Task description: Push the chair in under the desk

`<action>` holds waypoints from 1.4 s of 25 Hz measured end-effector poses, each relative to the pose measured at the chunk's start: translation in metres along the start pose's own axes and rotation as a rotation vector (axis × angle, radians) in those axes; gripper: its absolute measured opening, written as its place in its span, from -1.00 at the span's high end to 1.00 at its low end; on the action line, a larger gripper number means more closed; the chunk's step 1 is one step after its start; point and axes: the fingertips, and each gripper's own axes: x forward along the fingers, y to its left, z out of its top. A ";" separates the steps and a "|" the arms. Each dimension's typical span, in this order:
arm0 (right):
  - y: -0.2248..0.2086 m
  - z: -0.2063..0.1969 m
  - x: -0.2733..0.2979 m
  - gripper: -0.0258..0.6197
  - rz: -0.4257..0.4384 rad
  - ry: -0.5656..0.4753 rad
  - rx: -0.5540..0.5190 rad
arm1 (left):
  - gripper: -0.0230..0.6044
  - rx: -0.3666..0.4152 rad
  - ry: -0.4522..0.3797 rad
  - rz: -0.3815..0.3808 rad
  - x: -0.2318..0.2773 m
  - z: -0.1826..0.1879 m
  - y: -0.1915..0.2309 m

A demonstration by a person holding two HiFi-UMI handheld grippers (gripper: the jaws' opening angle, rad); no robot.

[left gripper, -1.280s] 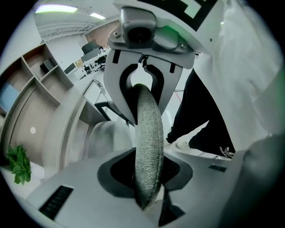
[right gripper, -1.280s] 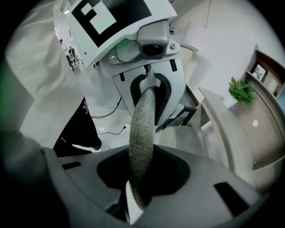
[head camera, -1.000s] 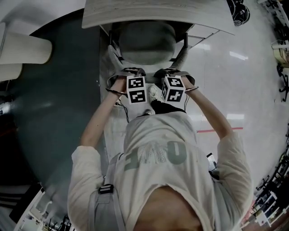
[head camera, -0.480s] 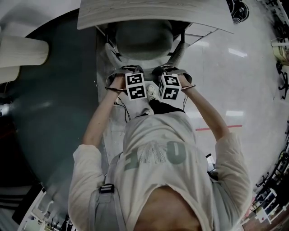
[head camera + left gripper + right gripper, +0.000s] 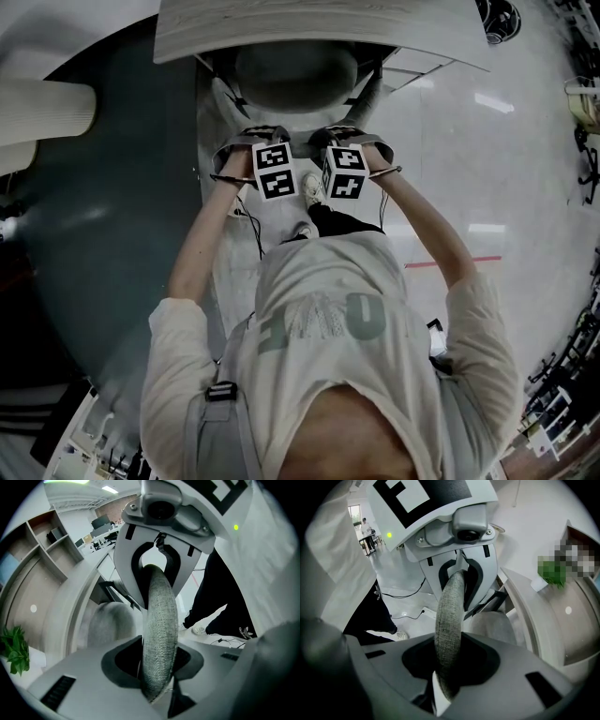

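Observation:
The chair's grey fabric seat [image 5: 295,75] lies half under the pale wooden desk [image 5: 319,26]. Seen from above, its backrest is a thin edge under my two grippers. My left gripper [image 5: 255,141] and right gripper [image 5: 342,138] sit side by side on that top edge, pointing steeply down. In the left gripper view the grey woven backrest edge [image 5: 159,630] runs between the jaws of my left gripper [image 5: 157,667], which is shut on it. In the right gripper view the same backrest edge [image 5: 449,634] is clamped in my right gripper [image 5: 449,667].
A dark carpet [image 5: 112,216] covers the floor at left, beside a pale rounded cabinet [image 5: 47,108]. Cables [image 5: 251,225] trail on the glossy floor by the person's shoe [image 5: 314,192]. A red floor line [image 5: 450,261] lies at right. A green plant [image 5: 16,648] stands by curved shelving.
Both grippers have moved toward the desk with the backrest held, and the chair's seat has slid further under the desk top.

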 end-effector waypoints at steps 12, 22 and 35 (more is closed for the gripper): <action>-0.034 -0.004 0.008 0.63 -0.007 0.017 -0.009 | 0.49 -0.015 0.002 0.018 0.003 -0.004 0.034; -0.044 -0.021 0.004 0.63 0.005 0.033 -0.030 | 0.49 -0.040 -0.018 -0.012 0.010 0.011 0.042; -0.039 -0.024 0.007 0.62 0.015 0.019 -0.025 | 0.49 -0.032 -0.007 -0.007 0.015 0.012 0.038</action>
